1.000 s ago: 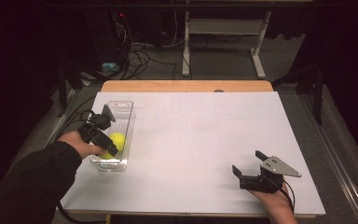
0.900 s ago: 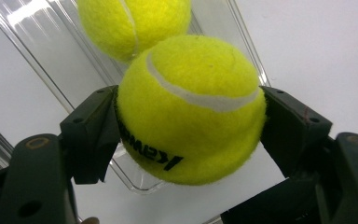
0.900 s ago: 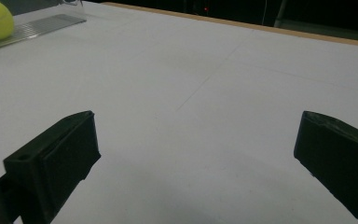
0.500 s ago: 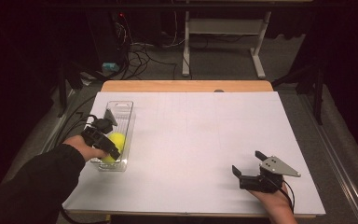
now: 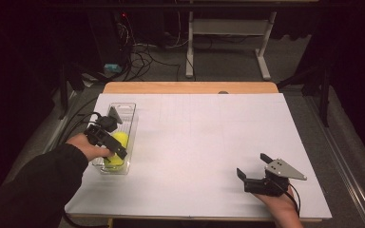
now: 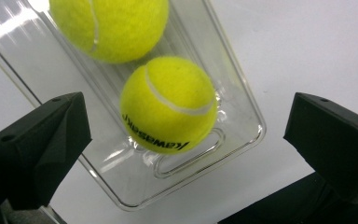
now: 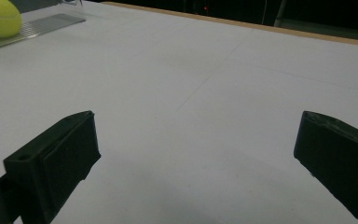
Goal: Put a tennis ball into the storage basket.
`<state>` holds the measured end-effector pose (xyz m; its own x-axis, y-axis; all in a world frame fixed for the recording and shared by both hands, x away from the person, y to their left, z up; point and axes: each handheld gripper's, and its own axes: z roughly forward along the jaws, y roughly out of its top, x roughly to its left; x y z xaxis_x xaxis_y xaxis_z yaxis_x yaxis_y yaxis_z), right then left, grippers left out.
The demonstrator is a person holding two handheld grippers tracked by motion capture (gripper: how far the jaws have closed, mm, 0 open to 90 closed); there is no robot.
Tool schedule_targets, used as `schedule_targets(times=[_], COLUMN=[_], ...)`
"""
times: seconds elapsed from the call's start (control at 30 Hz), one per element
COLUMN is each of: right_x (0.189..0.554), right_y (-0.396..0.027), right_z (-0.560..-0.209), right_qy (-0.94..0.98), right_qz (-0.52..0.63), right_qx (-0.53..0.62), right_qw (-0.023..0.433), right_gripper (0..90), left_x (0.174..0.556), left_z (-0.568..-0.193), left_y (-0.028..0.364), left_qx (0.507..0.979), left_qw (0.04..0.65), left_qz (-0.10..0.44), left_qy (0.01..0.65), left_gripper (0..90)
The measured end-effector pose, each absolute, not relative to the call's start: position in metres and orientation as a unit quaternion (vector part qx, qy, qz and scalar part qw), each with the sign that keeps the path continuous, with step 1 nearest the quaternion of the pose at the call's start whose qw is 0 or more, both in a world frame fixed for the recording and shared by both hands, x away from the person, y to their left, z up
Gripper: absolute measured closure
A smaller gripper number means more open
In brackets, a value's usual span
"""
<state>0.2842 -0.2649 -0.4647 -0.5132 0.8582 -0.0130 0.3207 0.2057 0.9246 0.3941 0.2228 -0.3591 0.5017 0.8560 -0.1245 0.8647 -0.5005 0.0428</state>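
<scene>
Yellow balls [image 6: 168, 105] — two beneath left claw [image 6: 186, 140].

The nearer tennis ball [image 6: 168, 105] in the clear tray [image 6: 242, 109] bears black lettering, upside down, reading "Kawasaki".

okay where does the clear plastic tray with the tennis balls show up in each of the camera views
High view: the clear tray lies at the table's left edge, under the left gripper.
Left gripper view: its near end lies between the open fingers, with two balls in it.
Right gripper view: its side is at the top left corner, far off.
Shared landmark: a yellow tennis ball in the tray.
</scene>
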Motion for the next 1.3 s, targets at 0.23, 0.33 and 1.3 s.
schedule_targets(times=[0.23,0.33,1.3], right_x=[0.284,0.284,0.282], right_y=[-0.266,-0.266,-0.266], right_z=[-0.465,-0.464,-0.463], right_qy=[0.724,0.724,0.722], right_qz=[0.481,0.481,0.486], right_qx=[0.407,0.406,0.404], right_qw=[0.281,0.283,0.281], right_gripper=[0.0,0.0,0.0], left_x=[0.395,0.396,0.376], left_z=[-0.354,-0.353,-0.399], left_y=[0.204,0.194,0.098], left_qx=[0.873,0.878,0.905], left_qw=[0.057,0.059,0.157], left_qz=[-0.036,-0.034,-0.003], left_qy=[0.482,0.473,0.395], left_gripper=[0.5,0.5,0.4])
